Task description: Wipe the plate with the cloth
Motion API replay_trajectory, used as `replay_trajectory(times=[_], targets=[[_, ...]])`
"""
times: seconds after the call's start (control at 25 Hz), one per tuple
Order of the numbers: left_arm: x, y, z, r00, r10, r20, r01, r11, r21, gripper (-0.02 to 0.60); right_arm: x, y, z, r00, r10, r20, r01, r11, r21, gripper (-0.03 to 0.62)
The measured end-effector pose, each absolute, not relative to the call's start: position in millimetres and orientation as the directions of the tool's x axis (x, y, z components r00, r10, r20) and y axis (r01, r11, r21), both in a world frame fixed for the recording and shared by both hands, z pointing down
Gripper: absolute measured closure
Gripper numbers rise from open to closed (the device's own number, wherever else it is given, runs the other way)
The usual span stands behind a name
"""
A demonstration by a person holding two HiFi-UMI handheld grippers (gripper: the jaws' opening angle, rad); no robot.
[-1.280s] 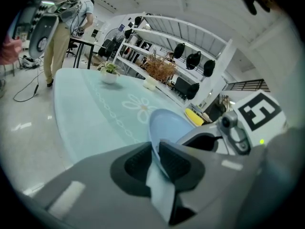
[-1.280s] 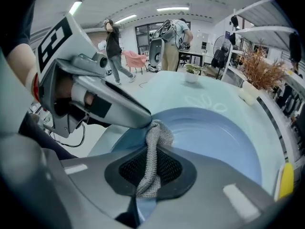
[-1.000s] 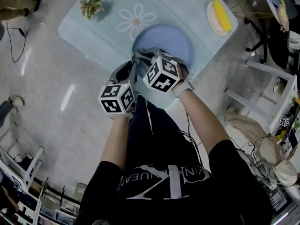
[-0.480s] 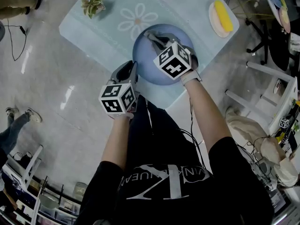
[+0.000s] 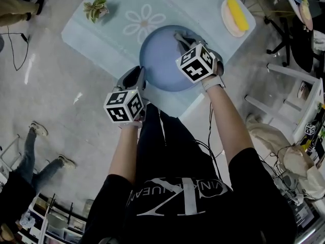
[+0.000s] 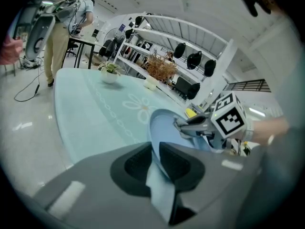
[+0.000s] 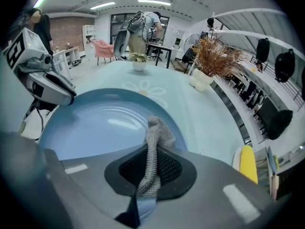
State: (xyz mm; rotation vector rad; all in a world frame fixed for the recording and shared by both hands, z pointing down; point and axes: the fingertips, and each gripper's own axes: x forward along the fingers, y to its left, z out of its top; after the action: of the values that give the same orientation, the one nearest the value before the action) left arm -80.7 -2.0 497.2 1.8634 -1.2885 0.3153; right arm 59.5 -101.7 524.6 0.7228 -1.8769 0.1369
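A large blue plate (image 5: 162,55) is held over the near edge of the pale blue table (image 5: 203,4). My left gripper (image 5: 136,78) is shut on the plate's near-left rim (image 6: 155,142). My right gripper (image 5: 185,38) sits over the plate's right side, shut on a grey knitted cloth (image 7: 153,149). The cloth's free end rests on the plate's inner surface (image 7: 105,123) near its right rim. In the left gripper view the right gripper (image 6: 183,127) lies across the plate.
A small potted plant (image 5: 96,7) stands at the table's far left. A small dish with a yellow item (image 5: 235,15) is at the far right. A flower print (image 5: 145,19) marks the table top. People's legs (image 5: 30,156) are on the floor at left; chairs and clutter at right.
My right gripper has swept with the cloth from the plate's near-left part across to its far right. The left gripper has kept its hold on the rim.
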Motion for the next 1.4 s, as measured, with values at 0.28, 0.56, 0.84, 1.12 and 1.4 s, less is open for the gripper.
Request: replay_trajectory(times=[0.28, 0.56, 0.84, 1.12, 1.4], targets=[[-78.9, -2.1, 496.8, 0.440, -0.654, 0.615, -0.868, -0.134, 0.479, 0.581, 87.7, -88.3, 525.2, -0.209, -0.416, 0.885, -0.563, 0.791, 0.239, 0.563], [-78.8, -1.6, 497.0, 0.436, -0.656, 0.617, -0.870, -0.130, 0.476, 0.581, 100.4, -61.4, 525.9, -0.205, -0.395, 0.895, -0.575, 0.789, 0.216, 0.563], [-77.2, -1.2, 494.7, 0.433, -0.654, 0.620, -0.872, -0.132, 0.471, 0.581, 101.4, -29.7, 524.5, -0.220, -0.367, 0.904, -0.571, 0.800, 0.186, 0.565], [-77.4, -1.2, 495.3, 0.431, -0.653, 0.623, -0.873, -0.126, 0.471, 0.581, 84.6, -4.1, 525.3, -0.251, -0.318, 0.914, -0.495, 0.854, 0.161, 0.563], [-77.8, -1.3, 495.0, 0.425, -0.655, 0.625, -0.875, -0.119, 0.470, 0.581, 46.5, 15.4, 525.1, -0.330, -0.246, 0.911, -0.398, 0.912, 0.102, 0.563]])
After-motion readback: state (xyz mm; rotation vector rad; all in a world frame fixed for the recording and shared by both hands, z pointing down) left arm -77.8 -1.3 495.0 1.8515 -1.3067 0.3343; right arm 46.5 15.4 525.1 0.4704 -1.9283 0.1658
